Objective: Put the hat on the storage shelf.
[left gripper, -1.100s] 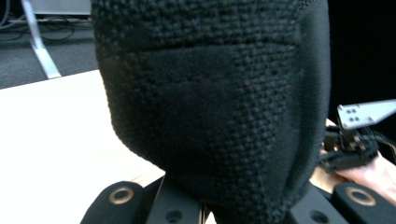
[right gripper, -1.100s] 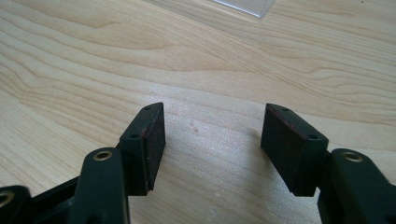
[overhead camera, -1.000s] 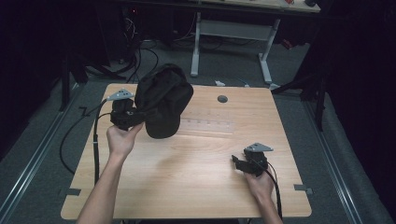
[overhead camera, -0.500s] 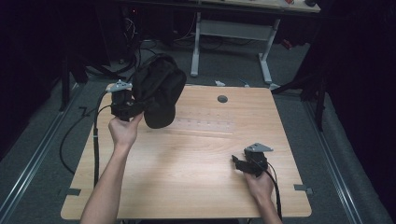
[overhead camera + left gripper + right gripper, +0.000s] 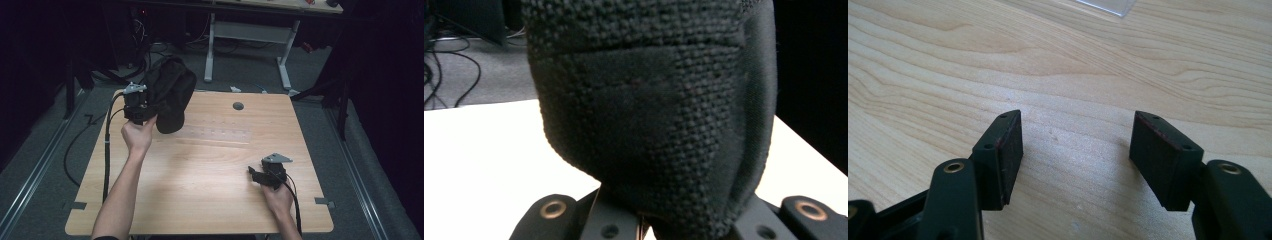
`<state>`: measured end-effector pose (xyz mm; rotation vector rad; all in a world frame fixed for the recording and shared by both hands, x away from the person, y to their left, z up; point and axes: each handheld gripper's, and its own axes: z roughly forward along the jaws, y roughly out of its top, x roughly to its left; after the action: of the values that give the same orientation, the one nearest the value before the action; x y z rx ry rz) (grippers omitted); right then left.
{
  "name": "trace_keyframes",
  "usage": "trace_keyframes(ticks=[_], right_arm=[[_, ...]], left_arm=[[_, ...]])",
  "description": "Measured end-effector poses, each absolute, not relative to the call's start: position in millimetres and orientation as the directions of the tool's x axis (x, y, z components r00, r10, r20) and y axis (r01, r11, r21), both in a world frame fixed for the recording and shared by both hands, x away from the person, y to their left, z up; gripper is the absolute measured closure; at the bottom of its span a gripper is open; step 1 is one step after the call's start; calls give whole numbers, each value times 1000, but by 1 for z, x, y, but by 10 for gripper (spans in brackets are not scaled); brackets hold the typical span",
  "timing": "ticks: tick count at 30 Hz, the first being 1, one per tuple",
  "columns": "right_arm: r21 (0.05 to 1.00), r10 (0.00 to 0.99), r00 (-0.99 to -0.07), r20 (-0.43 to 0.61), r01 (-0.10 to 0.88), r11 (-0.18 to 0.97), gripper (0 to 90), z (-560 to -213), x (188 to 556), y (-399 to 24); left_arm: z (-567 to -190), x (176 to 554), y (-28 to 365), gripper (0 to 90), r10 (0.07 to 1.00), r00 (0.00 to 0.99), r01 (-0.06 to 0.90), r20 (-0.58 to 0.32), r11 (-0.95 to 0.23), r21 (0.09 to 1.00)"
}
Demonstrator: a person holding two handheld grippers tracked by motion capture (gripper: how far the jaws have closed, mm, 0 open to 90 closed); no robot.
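Dark room — grey floor (image 5: 45,150), desk frame (image 5: 250,35).

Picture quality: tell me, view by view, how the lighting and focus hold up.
High view: the table is evenly lit, surroundings nearly black, so the black knit fabric in the left gripper shows little detail. Left gripper view: the fabric is close, weave sharp, white tabletop overexposed. Right gripper view: wood grain crisp between the right gripper jaws, no glare.
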<state>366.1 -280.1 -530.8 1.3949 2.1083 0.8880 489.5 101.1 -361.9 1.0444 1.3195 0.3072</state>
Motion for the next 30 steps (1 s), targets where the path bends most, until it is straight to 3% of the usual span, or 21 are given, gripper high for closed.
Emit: trace_keyframes(ticks=[14,30], right_arm=[[726,925,-379,-22,630,276,383,-531,366,-280],[727,926,-378,-24,629,275,381,-531,366,-280]], left_arm=[[-368,498,87,851,754,258,343,-604,513,787],[-395,502,82,839,738,268,326,-620,536,779]])
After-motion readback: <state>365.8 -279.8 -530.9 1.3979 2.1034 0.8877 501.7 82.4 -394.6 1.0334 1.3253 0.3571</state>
